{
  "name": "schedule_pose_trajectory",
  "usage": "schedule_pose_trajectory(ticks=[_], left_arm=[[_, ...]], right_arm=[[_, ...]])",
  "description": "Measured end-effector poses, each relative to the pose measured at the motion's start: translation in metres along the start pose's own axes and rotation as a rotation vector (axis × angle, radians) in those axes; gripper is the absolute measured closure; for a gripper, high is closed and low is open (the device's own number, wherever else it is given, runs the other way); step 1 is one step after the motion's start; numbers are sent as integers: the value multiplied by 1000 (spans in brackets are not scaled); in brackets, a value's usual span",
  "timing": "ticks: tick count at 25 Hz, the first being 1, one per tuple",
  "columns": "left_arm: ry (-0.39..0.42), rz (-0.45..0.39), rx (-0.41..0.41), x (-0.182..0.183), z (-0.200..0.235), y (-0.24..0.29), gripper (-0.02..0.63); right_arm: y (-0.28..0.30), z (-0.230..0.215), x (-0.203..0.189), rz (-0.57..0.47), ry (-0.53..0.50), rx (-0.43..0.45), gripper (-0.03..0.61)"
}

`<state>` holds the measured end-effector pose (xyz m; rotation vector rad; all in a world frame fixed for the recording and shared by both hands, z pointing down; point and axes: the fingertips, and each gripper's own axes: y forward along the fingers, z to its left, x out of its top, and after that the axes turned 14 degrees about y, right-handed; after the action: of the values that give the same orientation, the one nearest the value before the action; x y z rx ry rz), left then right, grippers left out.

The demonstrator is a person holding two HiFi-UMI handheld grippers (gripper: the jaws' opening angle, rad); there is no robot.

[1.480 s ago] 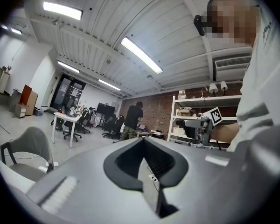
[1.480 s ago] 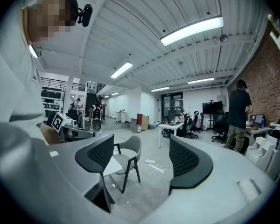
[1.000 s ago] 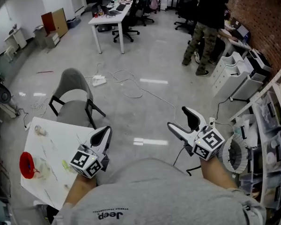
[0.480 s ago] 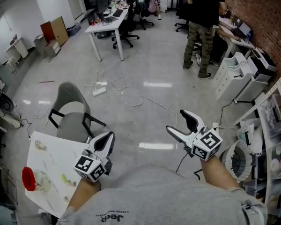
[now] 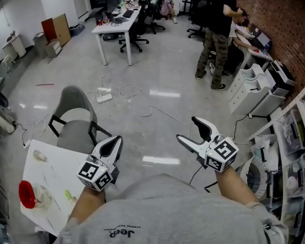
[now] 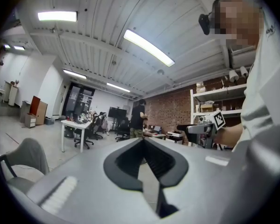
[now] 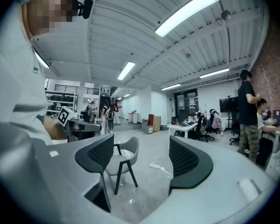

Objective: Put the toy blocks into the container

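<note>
A small white table (image 5: 53, 164) stands at the lower left of the head view. On it are a red container (image 5: 26, 193), a small green piece (image 5: 69, 194) and some clear bits I cannot make out. My left gripper (image 5: 111, 147) hovers beside the table's right edge, held up in the air with its jaws shut and nothing in them (image 6: 143, 142). My right gripper (image 5: 188, 130) is held out over the floor, far from the table. It is open and empty (image 7: 142, 148).
A grey chair (image 5: 77, 122) stands just beyond the table. Cables (image 5: 134, 96) and a power strip lie on the floor. A person (image 5: 216, 32) stands at the back right by a desk. Shelves (image 5: 295, 136) and white drawers (image 5: 256, 93) line the right wall.
Both grippers have shifted slightly left in the head view with their jaws unchanged. The table has slid lower left in view. The person at the back has turned toward the desk.
</note>
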<state>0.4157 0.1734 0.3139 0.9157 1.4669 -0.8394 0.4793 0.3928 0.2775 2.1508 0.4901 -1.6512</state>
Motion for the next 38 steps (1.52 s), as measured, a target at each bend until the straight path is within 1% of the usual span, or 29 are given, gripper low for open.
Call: schedule_pose_trajectory(ticks=[2,3,5,9,12,15,17,20,22,24,29,34,36,38], left_arm=[[11,-5,46,2,17,-14,566],[13,-7,82,4,28,-26,566],[19,-4,181,4,51,-63,566],[35,28,420,-12,97,-175,566],[23,53,594,-22,112,-260,566],[-1,83,755,-41,118,-350,566],[-29,100,854,-61,120,-407,566],[-71,127,980,-93,115,-477,566],[-96,146,1048,-111,108,-514,566],[-119,161,1097,-126,103,-545,566],[-172,184,1166,-161,97,-598,566],[-228,185,1204,-189,90,-628,566],[-241,186,1210,-198,88,-636,566],[-252,186,1215,-204,87,-643,566]], right_arm=[[26,13,3,23,-28,55,227],[42,23,5,37,-41,93,227],[82,51,3,77,-66,198,227],[172,145,-17,167,-114,449,227],[225,219,-39,244,-132,609,227],[267,299,-79,330,-163,756,227],[293,351,-116,395,-181,844,227],[326,413,-180,508,-188,940,227],[340,444,-224,592,-199,980,227],[350,471,-265,671,-228,1008,227],[363,526,-362,863,-331,1055,227],[366,547,-450,1053,-448,1014,225],[365,554,-476,1102,-479,998,225],[363,561,-496,1143,-486,984,224]])
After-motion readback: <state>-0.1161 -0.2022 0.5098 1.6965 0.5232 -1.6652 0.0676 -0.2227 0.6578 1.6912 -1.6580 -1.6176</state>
